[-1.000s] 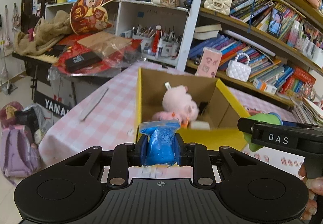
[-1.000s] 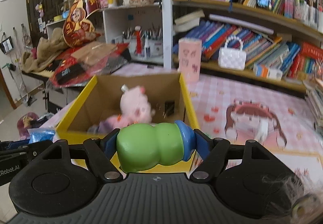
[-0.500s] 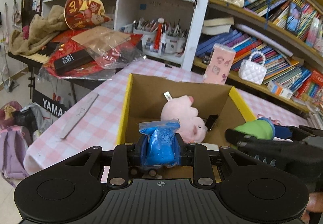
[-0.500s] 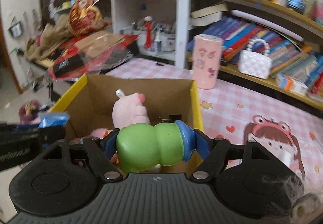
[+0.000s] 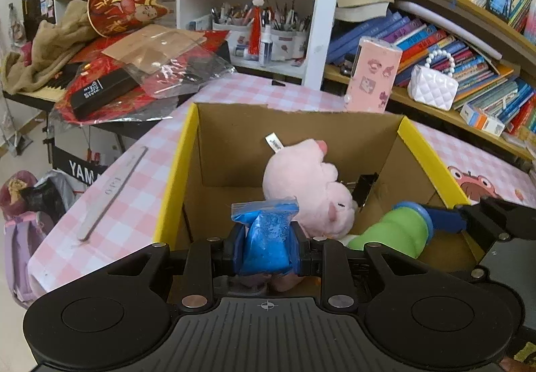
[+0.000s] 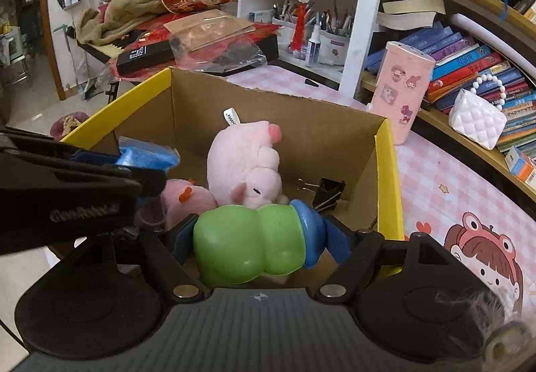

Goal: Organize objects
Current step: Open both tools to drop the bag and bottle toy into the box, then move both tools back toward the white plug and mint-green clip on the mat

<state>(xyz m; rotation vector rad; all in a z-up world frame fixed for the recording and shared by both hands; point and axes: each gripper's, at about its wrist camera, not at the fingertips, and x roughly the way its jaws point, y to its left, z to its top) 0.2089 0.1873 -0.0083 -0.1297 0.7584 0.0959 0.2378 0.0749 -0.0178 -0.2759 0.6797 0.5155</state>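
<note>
A cardboard box with yellow rims (image 5: 181, 167) (image 6: 385, 171) stands on the pink checked table. A pink plush pig (image 5: 308, 187) (image 6: 248, 164) and a black binder clip (image 5: 365, 184) (image 6: 328, 191) lie inside. My left gripper (image 5: 268, 248) is shut on a small bag of blue powder (image 5: 268, 238) (image 6: 147, 154), held over the box's near left part. My right gripper (image 6: 254, 244) is shut on a green gourd-shaped toy with a blue end (image 6: 254, 244) (image 5: 398, 231), held over the box's near right part.
A grey ruler (image 5: 110, 194) lies on the table left of the box. A pink case (image 5: 372, 77) (image 6: 402, 90) stands behind the box. Shelves of books and a white bag (image 5: 432, 87) run behind. A cluttered keyboard stand (image 5: 100, 87) is at the left.
Both grippers have moved forward and now hang over the box's inside, each still holding its object. The box and the pig look nearer.
</note>
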